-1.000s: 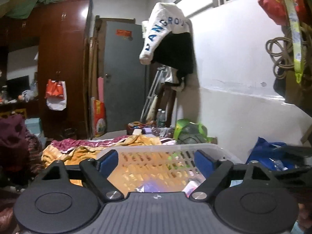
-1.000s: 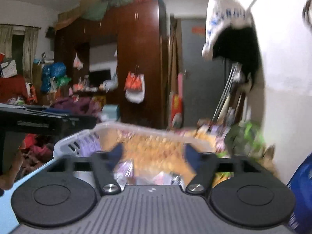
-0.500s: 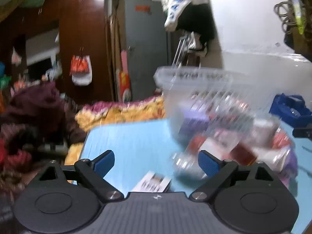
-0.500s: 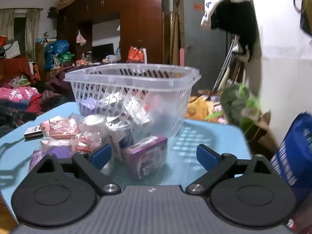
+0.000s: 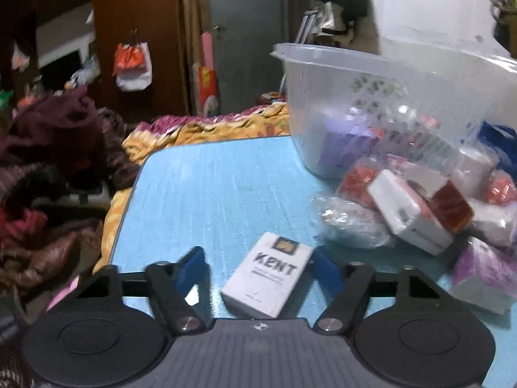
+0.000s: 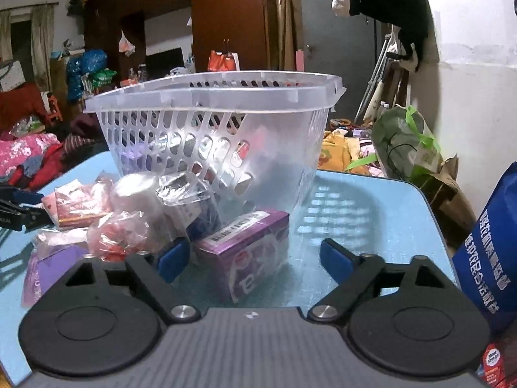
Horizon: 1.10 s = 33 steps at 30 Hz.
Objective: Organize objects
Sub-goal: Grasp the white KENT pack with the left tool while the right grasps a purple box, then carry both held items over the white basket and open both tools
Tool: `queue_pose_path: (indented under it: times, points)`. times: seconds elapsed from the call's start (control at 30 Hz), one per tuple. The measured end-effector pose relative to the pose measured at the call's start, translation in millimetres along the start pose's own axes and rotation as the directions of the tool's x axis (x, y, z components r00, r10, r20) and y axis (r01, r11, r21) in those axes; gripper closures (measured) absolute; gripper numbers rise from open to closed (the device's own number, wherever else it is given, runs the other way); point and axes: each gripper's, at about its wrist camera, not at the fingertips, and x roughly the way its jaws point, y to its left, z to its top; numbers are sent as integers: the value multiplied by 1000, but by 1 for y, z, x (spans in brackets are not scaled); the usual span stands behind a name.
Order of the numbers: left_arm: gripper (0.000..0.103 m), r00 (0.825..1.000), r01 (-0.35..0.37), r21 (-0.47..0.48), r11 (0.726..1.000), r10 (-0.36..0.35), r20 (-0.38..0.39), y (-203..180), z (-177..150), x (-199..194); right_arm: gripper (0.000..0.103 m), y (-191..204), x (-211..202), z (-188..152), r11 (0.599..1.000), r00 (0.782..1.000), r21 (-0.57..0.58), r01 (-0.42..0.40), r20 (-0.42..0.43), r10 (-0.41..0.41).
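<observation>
A clear plastic basket (image 6: 206, 97) stands on the blue table (image 5: 219, 187), also in the left wrist view (image 5: 339, 64). A heap of wrapped packets (image 5: 413, 207) lies in front of it. My left gripper (image 5: 258, 270) is open, low over the table, with a white KENT cigarette pack (image 5: 268, 278) lying between its fingers. My right gripper (image 6: 255, 258) is open, with a purple box (image 6: 248, 245) between its fingers, beside packets in clear wrap (image 6: 129, 213).
A blue printed bag (image 6: 488, 252) stands at the table's right edge. A green bag (image 6: 407, 145) and a bed with yellow bedding (image 5: 206, 129) lie beyond the table. Clothes (image 5: 48, 161) are piled to the left. The left gripper's tip (image 6: 19, 207) shows at the right wrist view's left edge.
Both grippers have dropped from above the basket to table level. The left one moved up to the KENT pack; the right one moved closer to the purple box.
</observation>
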Motion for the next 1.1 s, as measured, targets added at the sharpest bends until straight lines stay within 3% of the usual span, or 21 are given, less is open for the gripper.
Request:
queue_pose_path:
  times: [0.03,0.17,0.4,0.53,0.7,0.93,1.1]
  points:
    - [48,1000,18,18,1000,-18,10,-1,-3,-2,22,0,2,0,1000,1000,-6,1,-9,-2]
    - [55,999,28,55,998,-30,28,-5,-5,-5,46,0,7,1,1000,999,-18,7,-37,-8]
    - [60,997,61,56,997,-64,45,-6,-7,-8,48,0,-2,-1,999,999,-16,46,19,-45]
    - [60,992,67,45,997,-71,101,-3,-10,-16,48,0,-12,-3,998,996,-18,56,76,-55]
    - [60,978,65,-8,998,-62,201,5,-17,-31,48,0,-20,-2,998,990,-3,61,131,-60]
    - [61,975,57,-29,998,-49,217,7,-16,-32,49,-6,-27,-2,997,981,45,61,180,-68]
    - [61,959,16,-59,998,1,283,8,-19,-41,49,-3,-36,-4,997,973,37,74,216,-80]
